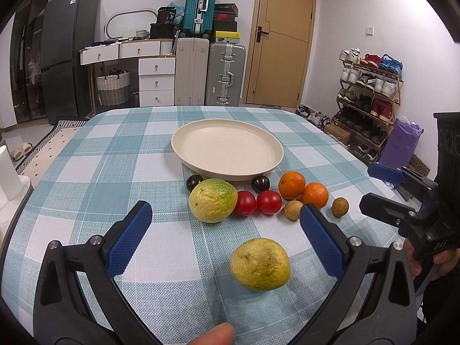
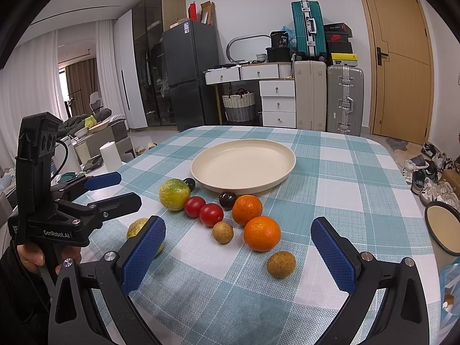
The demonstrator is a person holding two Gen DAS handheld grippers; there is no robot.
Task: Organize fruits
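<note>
Both tongs are hanging spread wide with nothing in them right now. The left tongs are hovering over the near yellow-green fruit, which is sitting on the checked desk between the two blue pads, closer to the right pad. The right tongs are pointing at the cluster: two oranges, two red tomatoes, two dark plums, two small brown longans and a second, greener round fruit. The cream plate is sitting bare just behind them, so I'm guessing nothing's been sorted yet.

Stuff I'm worrying about from here:

- That near fruit is round and looking a bit wrinkly. Since it's sitting off-centre, one pad is probably going to touch first and nudge it sideways before the other arrives, so it's rolling instead of getting gripped.
- The cluster is packed tight. The tomatoes are touching each other and the greener fruit, and the oranges are touching too. Going in for one with spread pads is likely bumping a neighbour, and everything here rolls.
- The near longan is lying well toward the front of the desk, so a knock could be sending it off onto the floor.
- Tomatoes are soft, so squeezing hard is risking a split.
- The two tongs are working close together, and reaching for the same bunch could mean them clashing
</note>
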